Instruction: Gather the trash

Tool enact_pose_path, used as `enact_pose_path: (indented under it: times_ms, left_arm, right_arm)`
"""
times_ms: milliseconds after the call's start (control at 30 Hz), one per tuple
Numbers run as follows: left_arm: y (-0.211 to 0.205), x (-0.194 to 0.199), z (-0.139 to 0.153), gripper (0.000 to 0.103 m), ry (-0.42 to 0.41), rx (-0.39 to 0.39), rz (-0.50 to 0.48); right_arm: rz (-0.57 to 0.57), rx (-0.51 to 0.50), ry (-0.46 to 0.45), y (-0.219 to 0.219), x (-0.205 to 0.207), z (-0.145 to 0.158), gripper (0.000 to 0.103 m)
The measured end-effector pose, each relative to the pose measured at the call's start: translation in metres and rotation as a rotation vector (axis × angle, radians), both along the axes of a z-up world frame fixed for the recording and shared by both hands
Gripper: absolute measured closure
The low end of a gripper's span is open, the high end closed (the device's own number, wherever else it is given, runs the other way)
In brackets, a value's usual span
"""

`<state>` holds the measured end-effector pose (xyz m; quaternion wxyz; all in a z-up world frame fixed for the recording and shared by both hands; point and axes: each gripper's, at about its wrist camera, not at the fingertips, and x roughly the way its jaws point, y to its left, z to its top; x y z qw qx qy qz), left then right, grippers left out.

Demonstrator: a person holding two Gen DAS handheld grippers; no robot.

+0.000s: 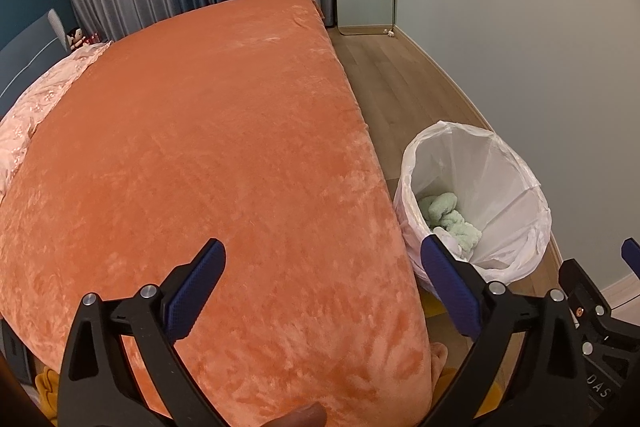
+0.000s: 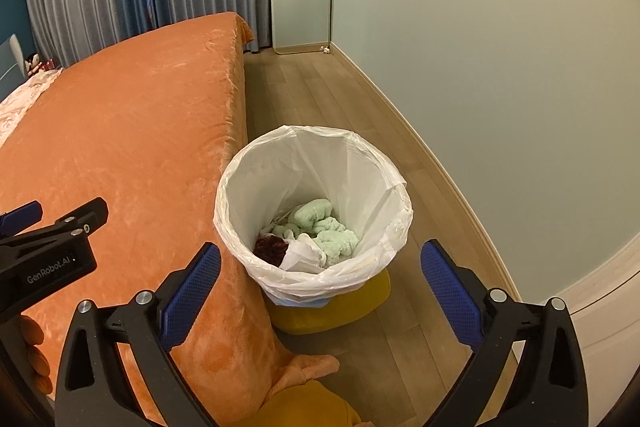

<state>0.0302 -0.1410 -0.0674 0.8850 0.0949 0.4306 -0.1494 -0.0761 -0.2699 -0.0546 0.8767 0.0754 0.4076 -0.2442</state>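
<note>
Left wrist view: the left gripper (image 1: 322, 291) has its two blue-padded fingers (image 1: 196, 291) spread wide apart, holding nothing. Between and beyond them lies a bed covered by an orange plush blanket (image 1: 208, 147). Just past the right-hand finger, beside the bed's edge, a trash bin (image 1: 512, 163) lined with a white plastic bag stands on the wooden floor (image 1: 392, 79). Pale green crumpled trash (image 1: 448, 213) lies at its bottom. Part of the right gripper (image 1: 600, 307) shows at the far right edge.

Right wrist view: the right gripper (image 2: 320, 291) also has its fingers (image 2: 450, 291) wide apart and empty. The trash bin (image 2: 280, 163) sits just ahead, between the fingers, holding green trash (image 2: 328, 227), a dark red piece (image 2: 272, 247) and a white piece (image 2: 302, 255). The orange blanket (image 2: 120, 131) lies beyond the left-hand finger, and the left gripper (image 2: 48, 251) reaches in over it from the left edge.
</note>
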Motion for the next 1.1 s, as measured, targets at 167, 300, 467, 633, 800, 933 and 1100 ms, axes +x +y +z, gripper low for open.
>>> enact_pose_path:
  times_ms: [167,300,467,633,800,933,1100]
  left_arm:
    - [-0.002,-0.001,-0.003,0.009,0.006,0.009,-0.002]
    - [-0.003,-0.003,-0.006,0.009,0.005,0.012,-0.003]
    - [-0.004,-0.007,-0.009,0.009,0.007,0.025,-0.013]
    - [-0.005,-0.010,-0.012,0.009,0.014,0.025,-0.017]
    - [-0.006,-0.012,-0.014,0.009,0.026,0.023,-0.024]
    - [-0.008,-0.014,-0.016,0.009,0.032,0.024,-0.032]
    - [-0.009,-0.015,-0.019,0.010,0.049,0.023,-0.027]
  right_arm:
    - [0.003,-0.003,0.004,0.002,0.000,-0.003,0.007]
    - [0.001,0.007,0.010,0.001,-0.002,-0.008,0.007]
    - [-0.002,0.005,0.017,0.002,-0.003,-0.013,0.007]
    - [-0.002,0.008,0.022,0.003,-0.003,-0.015,0.007]
    - [-0.003,0.006,0.030,0.003,-0.002,-0.018,0.007]
    - [-0.005,-0.006,0.038,0.004,-0.003,-0.019,0.007]
    - [-0.011,-0.007,0.042,0.003,-0.006,-0.021,0.007]
